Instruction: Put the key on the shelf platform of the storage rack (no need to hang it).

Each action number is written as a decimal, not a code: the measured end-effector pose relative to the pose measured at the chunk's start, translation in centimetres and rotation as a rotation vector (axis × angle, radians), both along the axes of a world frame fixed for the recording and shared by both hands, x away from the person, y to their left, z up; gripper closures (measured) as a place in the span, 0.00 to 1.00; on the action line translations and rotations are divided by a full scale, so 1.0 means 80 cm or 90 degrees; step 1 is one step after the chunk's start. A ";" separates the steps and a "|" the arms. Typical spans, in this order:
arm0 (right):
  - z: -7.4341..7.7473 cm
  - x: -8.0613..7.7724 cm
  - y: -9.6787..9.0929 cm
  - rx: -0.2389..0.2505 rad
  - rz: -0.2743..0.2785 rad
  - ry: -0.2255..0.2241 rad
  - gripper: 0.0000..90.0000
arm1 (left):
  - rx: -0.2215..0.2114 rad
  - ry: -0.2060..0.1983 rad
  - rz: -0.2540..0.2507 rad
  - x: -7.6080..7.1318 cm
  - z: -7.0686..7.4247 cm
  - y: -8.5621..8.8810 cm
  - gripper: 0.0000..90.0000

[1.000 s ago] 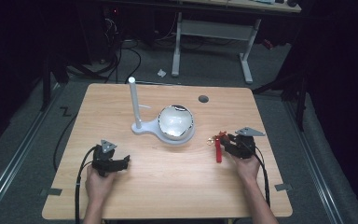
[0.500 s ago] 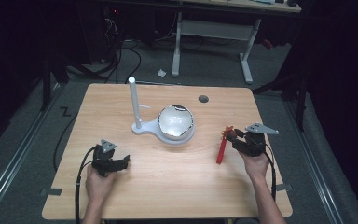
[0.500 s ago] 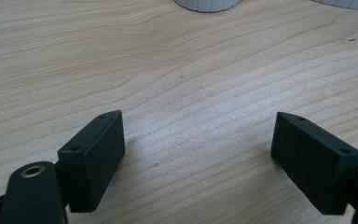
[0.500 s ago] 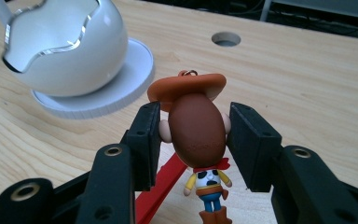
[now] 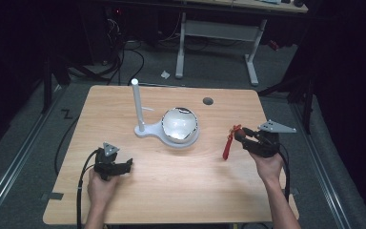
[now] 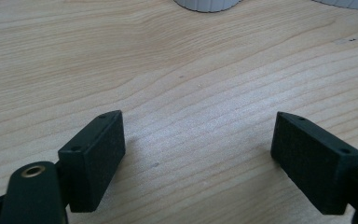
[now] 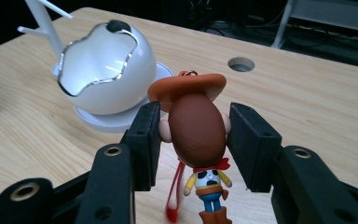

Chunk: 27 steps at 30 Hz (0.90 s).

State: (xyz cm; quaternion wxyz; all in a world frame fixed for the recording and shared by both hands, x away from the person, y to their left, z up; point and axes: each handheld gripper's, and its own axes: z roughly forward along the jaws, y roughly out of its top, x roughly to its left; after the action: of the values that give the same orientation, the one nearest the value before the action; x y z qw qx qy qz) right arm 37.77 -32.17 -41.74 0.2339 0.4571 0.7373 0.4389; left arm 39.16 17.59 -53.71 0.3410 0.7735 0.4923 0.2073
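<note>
A small cowboy figure (image 7: 196, 128) with an orange hat, brown head and a red strap hangs head up between the pads of my right gripper (image 7: 196, 116), which is shut on its head. From above, the right gripper (image 5: 238, 135) is held over the table's right side, and the figure's red strap (image 5: 227, 146) dangles below it. My left gripper (image 5: 125, 166) rests low at the front left. Its jaws (image 6: 200, 135) stand wide open over bare wood with nothing between them.
A white stand with a cracked-egg dome (image 5: 180, 125) and a tall white post (image 5: 136, 105) sits at the table's middle, left of the right gripper; the dome (image 7: 105, 70) lies ahead of the figure. A round hole (image 5: 208, 101) is at the back. Cables trail from both grippers.
The right gripper has lifted with the cowboy figure in it and drifted a little right; the red strap now hangs free. The left gripper has stayed put.
</note>
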 end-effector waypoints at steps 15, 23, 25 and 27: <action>0.050 -0.008 0.019 0.036 0.085 -0.028 0.62 | 0.000 0.000 0.001 0.000 0.000 0.000 0.20; 0.068 -0.004 0.052 0.036 0.147 -0.038 0.62 | 0.000 0.000 0.001 0.000 0.000 0.000 0.20; 0.071 -0.001 0.060 0.035 0.160 -0.039 0.62 | 0.000 0.000 0.001 0.000 0.000 0.000 0.20; 0.075 0.003 0.067 0.036 0.170 -0.038 0.62 | 0.000 0.000 0.000 0.000 0.000 0.000 0.20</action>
State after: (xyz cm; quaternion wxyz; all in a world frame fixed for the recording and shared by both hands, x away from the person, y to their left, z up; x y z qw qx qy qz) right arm 37.99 -26.80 -35.77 0.1823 0.3477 0.7719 0.5000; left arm 39.16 17.60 -53.70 0.3410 0.7734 0.4927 0.2071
